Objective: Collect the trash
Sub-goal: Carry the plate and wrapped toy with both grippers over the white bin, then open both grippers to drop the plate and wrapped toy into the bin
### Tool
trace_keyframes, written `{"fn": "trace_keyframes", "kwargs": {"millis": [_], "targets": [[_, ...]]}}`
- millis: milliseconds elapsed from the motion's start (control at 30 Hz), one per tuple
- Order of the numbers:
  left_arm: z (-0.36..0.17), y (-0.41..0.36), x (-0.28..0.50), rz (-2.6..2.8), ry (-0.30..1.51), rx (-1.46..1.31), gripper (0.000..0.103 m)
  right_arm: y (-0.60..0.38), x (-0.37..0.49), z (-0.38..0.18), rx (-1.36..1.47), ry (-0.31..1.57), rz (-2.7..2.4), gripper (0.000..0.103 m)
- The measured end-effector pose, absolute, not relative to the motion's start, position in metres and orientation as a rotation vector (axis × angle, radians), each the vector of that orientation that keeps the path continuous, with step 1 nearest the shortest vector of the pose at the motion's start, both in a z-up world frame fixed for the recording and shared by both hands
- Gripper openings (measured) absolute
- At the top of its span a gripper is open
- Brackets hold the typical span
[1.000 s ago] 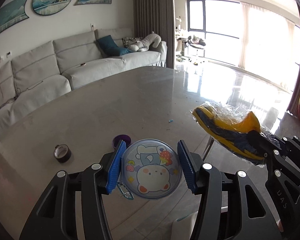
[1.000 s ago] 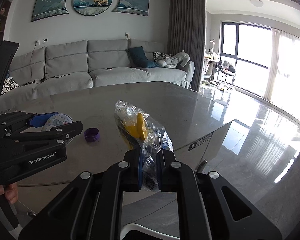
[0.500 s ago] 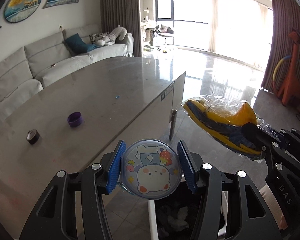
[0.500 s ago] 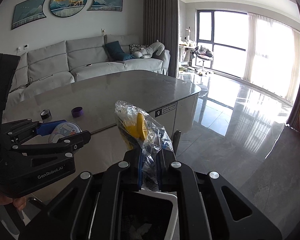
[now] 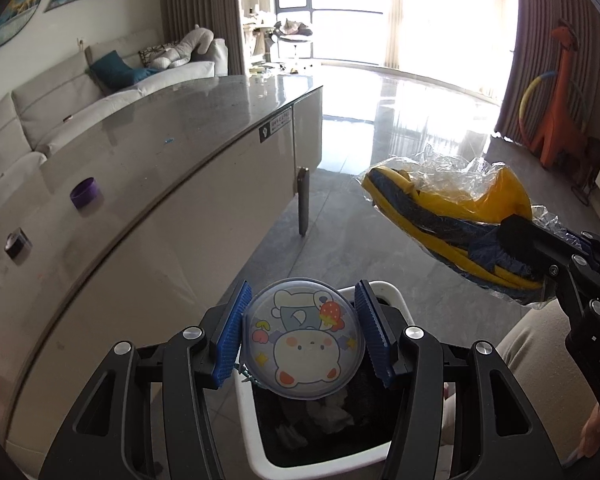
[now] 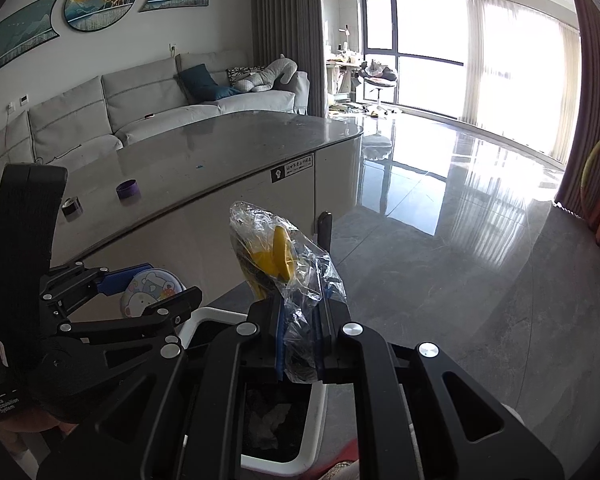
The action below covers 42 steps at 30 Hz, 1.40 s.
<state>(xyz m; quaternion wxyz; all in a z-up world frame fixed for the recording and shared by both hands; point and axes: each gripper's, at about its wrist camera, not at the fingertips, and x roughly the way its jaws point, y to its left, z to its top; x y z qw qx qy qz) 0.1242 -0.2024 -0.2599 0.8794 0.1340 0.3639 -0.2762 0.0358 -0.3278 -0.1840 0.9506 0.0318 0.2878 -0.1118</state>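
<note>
Left wrist view: the left hand-held gripper (image 5: 303, 334), tilted downward, clamps a round cartoon-printed case (image 5: 303, 344) above a white bin (image 5: 384, 294) standing just off the bench (image 5: 148, 152) edge.

Right wrist view: the right hand-held gripper (image 6: 299, 344) pinches a yellow-and-blue plastic wrapper (image 6: 278, 256) over the same bin (image 6: 204, 320); open floor (image 6: 460, 260) lies beyond.

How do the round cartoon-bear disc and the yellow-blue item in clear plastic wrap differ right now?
The round cartoon-bear disc is flat and rigid-looking; the yellow-blue item in clear plastic wrap is long and crinkled. The disc sits across the left tool with wide jaws; the wrapped item is pinched narrowly by the right tool. Both hang above the white bin.
</note>
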Motion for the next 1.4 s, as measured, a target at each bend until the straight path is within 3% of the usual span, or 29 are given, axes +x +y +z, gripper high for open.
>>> {"fn": "trace_keyframes", "kwargs": {"millis": [267, 333, 367, 1400], "targets": [[-0.277, -0.212, 0.130, -0.617, 0.830, 0.325, 0.056, -0.334, 0.032, -0.188, 0.073, 0.593, -0.222, 0.012], [-0.284, -0.217, 0.130, -0.586, 0.846, 0.376, 0.095, -0.335, 0.034, -0.189, 0.071, 0.598, -0.224, 0.012], [-0.285, -0.218, 0.128, -0.546, 0.825, 0.392, 0.098, -0.337, 0.034, -0.190, 0.070, 0.602, -0.224, 0.012], [-0.270, -0.172, 0.150, -0.430, 0.783, 0.274, 0.098, -0.327, 0.038, -0.204, 0.094, 0.654, -0.143, 0.014]]}}
